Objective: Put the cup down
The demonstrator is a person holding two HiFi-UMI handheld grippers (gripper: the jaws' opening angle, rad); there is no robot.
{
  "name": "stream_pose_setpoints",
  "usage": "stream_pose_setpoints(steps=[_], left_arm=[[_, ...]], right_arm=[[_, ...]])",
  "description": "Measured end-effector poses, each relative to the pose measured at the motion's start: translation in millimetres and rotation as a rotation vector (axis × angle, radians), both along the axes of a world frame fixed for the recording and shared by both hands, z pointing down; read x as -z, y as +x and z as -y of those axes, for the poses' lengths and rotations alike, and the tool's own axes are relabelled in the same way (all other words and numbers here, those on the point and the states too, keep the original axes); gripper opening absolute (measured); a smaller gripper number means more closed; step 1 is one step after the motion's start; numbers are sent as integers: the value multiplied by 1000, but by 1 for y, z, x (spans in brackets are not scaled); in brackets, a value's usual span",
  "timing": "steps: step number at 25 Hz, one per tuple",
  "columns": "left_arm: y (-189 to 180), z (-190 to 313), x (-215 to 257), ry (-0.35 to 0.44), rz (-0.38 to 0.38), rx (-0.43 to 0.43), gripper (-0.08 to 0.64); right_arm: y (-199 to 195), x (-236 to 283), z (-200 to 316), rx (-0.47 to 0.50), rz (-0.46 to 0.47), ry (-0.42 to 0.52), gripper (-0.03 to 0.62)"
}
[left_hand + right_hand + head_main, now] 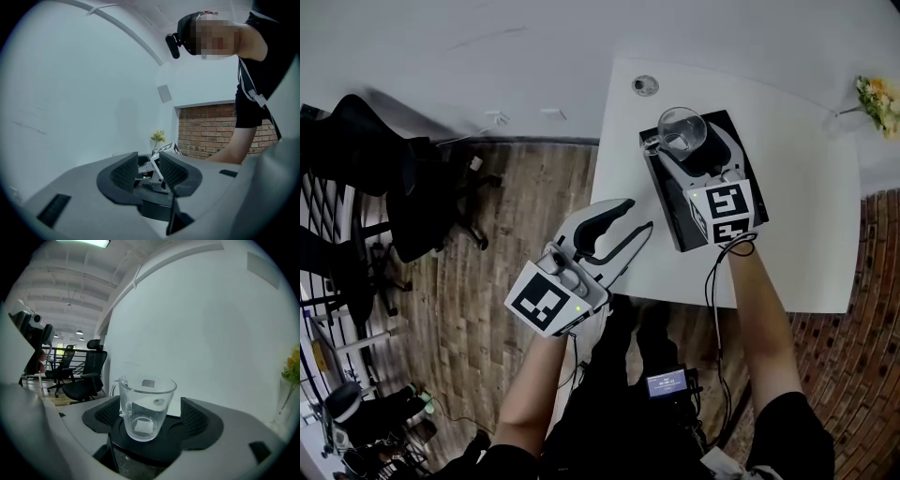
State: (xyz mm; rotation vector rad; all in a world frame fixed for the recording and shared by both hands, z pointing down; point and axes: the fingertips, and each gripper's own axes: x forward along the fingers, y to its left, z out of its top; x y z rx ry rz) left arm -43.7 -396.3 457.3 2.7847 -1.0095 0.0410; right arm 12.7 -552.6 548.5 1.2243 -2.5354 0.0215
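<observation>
The clear glass cup [145,409] stands upright on a black round platform [157,448], between the spread jaws of the right gripper [694,142] and clear of one jaw: released, I judge. The left gripper [147,171], farther off, is parted and empty beside the white surface [806,216]; black office chairs [89,376] stand beyond

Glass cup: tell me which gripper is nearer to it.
Right. The right gripper has its jaws either side of the glass cup, above the table; the left gripper hangs beyond the table's near-left edge, well apart from the cup.
</observation>
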Motion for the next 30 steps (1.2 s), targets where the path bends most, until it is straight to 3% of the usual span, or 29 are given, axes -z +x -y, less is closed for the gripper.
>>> stream_pose_setpoints(steps=[15, 22, 30], left_arm=[[-7, -17, 27, 51, -3, 30, 130], [-2, -30, 38, 53, 0, 37, 130], [7, -47, 53, 57, 10, 11, 137]], right_arm=[[39, 40, -47, -81, 97, -5, 414], [46, 74, -86, -66, 199, -31, 414], [52, 120, -128, -27, 229, 23, 373]])
